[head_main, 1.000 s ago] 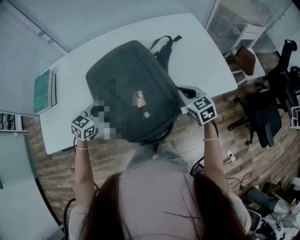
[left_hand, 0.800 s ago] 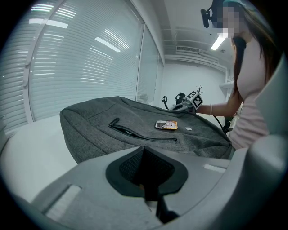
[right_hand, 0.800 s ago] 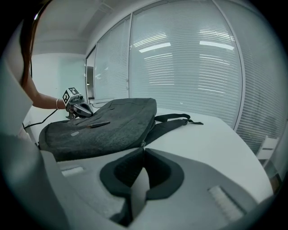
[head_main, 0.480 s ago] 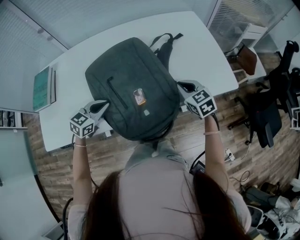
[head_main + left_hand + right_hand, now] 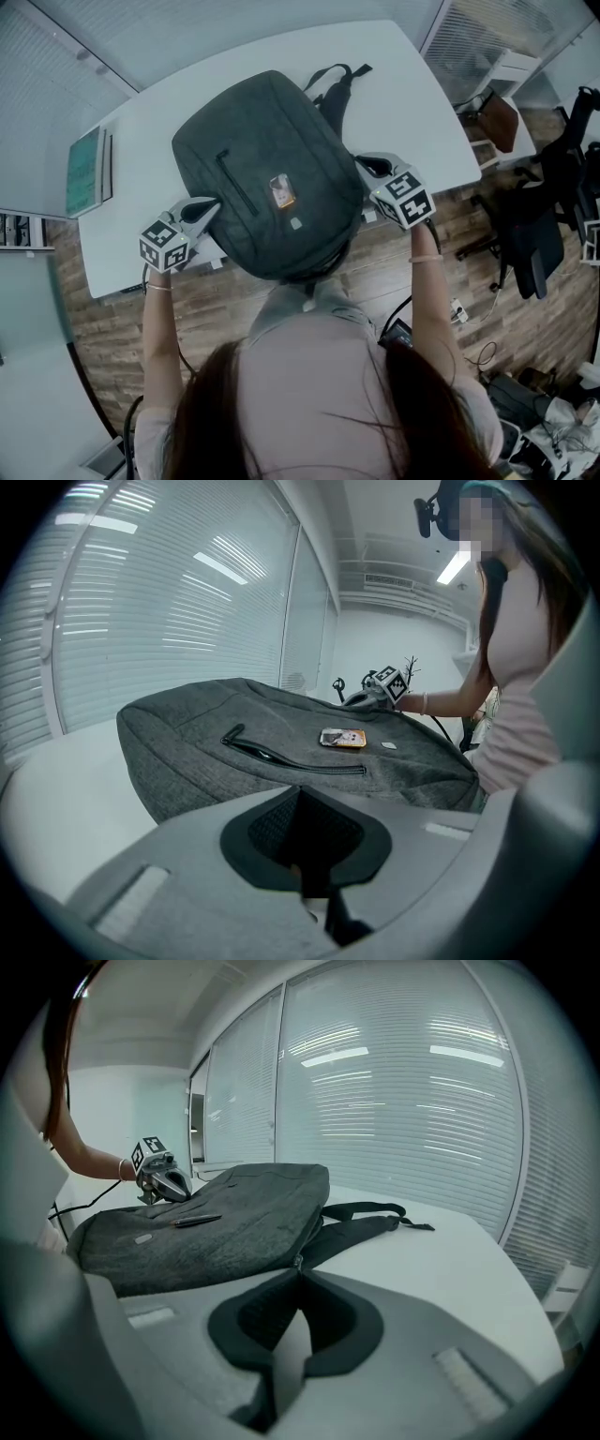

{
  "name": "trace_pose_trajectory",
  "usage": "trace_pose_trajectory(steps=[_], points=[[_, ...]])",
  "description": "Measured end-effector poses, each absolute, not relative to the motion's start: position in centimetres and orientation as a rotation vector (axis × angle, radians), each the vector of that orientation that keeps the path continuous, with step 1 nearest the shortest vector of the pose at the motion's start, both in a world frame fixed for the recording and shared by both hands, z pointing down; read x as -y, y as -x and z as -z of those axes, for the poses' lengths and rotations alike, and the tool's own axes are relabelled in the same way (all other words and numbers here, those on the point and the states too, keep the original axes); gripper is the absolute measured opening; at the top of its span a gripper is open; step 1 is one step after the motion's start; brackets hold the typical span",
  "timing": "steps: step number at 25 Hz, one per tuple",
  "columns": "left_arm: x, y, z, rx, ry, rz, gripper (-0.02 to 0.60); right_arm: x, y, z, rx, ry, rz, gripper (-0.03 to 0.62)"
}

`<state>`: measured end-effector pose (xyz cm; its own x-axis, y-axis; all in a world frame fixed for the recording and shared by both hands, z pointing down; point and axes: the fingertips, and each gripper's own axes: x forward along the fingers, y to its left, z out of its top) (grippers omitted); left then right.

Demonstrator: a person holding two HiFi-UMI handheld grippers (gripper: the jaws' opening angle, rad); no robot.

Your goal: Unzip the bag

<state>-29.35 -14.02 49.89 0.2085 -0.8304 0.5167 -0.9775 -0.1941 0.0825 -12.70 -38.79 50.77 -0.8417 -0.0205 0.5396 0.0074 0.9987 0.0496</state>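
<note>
On table (image 5: 403,84), bag (image 5: 267,178) flat, straps (image 5: 334,92) pointing away

Head view: both arms (image 5: 157,330) reach forward and spread apart, each hand holding a gripper. The left gripper (image 5: 210,204) points inward to the right, its marker cube (image 5: 164,246) towards the body. The right gripper (image 5: 363,167) points inward to the left and slightly away from the body, its cube (image 5: 406,199) likewise nearest the wrist (image 5: 421,251). Gripper views: each pair of jaws is closed, tips meeting, with nothing seen between them.
</note>
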Motion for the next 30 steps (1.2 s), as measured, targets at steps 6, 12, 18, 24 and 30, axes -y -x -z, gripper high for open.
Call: trace_pose_trajectory(steps=[6,12,18,24,30], points=[[14.3,29.3,-49.8,1.68,-2.097,-0.519,0.009,39.5,13.6,-50.7,2.568,0.01,0.08,0.012],[14.4,29.2,-49.8,1.658,-2.1,-0.521,0.009,40.0,14.4,-50.6,2.572,0.031,0.079,0.012],[14.3,29.2,-49.9,1.652,-2.102,-0.513,0.009,40.2,15.4,-50.6,2.558,0.089,0.083,0.012],[14.5,29.2,-49.9,1.653,-2.097,-0.513,0.009,40.7,16.2,-50.5,2.56,0.124,0.089,0.014],[14.6,29.1,-49.9,1.643,-2.093,-0.514,0.009,40.9,16.7,-50.6,2.567,0.163,0.067,0.014]])
